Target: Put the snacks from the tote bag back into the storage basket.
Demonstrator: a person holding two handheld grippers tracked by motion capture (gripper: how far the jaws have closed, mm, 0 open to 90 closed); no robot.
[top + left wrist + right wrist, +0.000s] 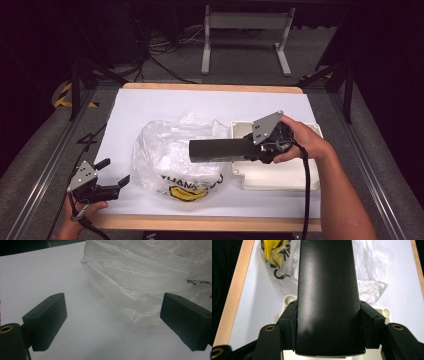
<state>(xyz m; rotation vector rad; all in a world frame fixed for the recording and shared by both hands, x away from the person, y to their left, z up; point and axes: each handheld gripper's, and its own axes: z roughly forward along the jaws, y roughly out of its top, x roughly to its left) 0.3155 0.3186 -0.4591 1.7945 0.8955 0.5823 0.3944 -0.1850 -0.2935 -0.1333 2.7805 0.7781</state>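
Observation:
My right gripper is shut on one end of a long dark rectangular box, which it holds level, pointing left over a crumpled clear plastic bag with yellow and black print. In the right gripper view the box runs straight out between the pads of that gripper, and the bag lies beyond. My left gripper rests open at the table's front left corner, just left of the bag. Seen from the left gripper view, the open gripper has nothing between its jaws and the bag lies just ahead.
A white lidded plastic container sits under my right hand, and its corner appears below the box. A white sheet covers the wooden-edged table. A metal frame stands on the floor beyond the far edge.

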